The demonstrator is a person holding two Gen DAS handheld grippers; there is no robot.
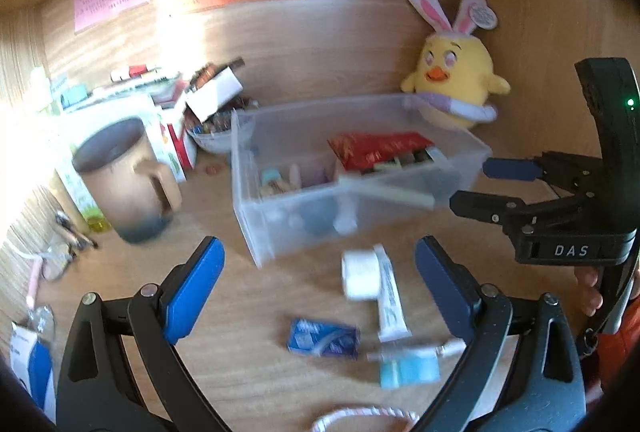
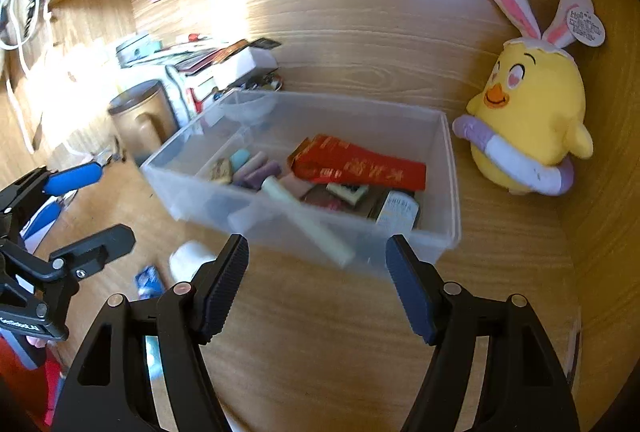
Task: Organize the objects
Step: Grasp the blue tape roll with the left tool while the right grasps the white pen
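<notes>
Both grippers are empty with jaws spread wide. Under the left gripper (image 1: 320, 288) a few things lie loose on the wooden desk (image 1: 248, 372): a small blue packet (image 1: 323, 338), a white tube (image 1: 391, 298) and a white roll (image 1: 360, 274) touching it. The right gripper (image 2: 316, 286) hangs just in front of the clear plastic bin (image 2: 448, 168), which holds a red foil packet (image 2: 356, 164) and small sticks. Left of the bin there's a tan mug (image 1: 128, 178), and behind it on the right a yellow chick plush with bunny ears (image 2: 528, 116).

One clear bin (image 2: 448, 192), one mug (image 1: 124, 184), one plush chick (image 2: 528, 120).
</notes>
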